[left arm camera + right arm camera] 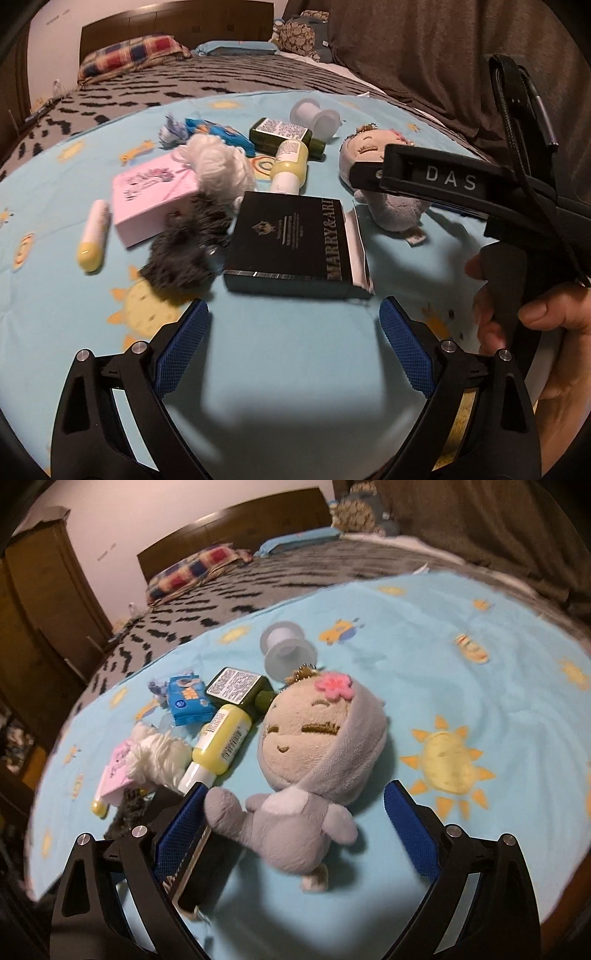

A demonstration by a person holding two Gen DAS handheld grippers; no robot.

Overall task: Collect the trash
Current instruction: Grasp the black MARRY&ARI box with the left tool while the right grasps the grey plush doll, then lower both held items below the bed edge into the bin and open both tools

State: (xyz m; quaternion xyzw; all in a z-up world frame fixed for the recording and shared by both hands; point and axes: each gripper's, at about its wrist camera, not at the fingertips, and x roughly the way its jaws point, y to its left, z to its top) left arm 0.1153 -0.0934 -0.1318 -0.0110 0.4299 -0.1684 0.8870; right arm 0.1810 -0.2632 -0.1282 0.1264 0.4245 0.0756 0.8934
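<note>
Left gripper (293, 325) with blue mesh pads (184, 345): jaws spread wide, nothing between them, hovering over bare light-blue sun-print blanket (280, 369) just short of flat black rectangular box with gold lettering (291, 243). White-edged flat packet (359, 251) tucked against that box's right side. Clutter grouped mid-blanket: dark grey fuzzy pompom (184, 251) touching box's left edge, white fluffy yarn ball (218, 170) behind it, pink cardboard box with cartoon print (151, 199) to the left, small white-and-yellow tube (94, 236) lying apart at far left. Further back: yellow plastic bottle with white cap (290, 166) on its side, dark green rectangular glass bottle with white label (284, 134) touching it, blue crinkled snack wrapper (218, 133), translucent white plastic spool (314, 116). Grey plush doll with beige face and pink flower (384, 199) at right, partly hidden behind right gripper's black body in left wrist view; person's hand (532, 325) wrapped on that handle. Right gripper (295, 805): jaws also wide apart, straddling the doll's (306, 775) lower body, pads not pressing it; left pad (181, 830) just beside doll's arm, right pad well clear. Black box edge (199, 871) under right gripper's left finger. Yellow bottle (218, 742) and green bottle (236, 686) just left of doll's head, spool (284, 650) behind it. Beyond blanket: grey zigzag bedspread (147, 85), plaid pillow (129, 55), wooden headboard (177, 22).
</note>
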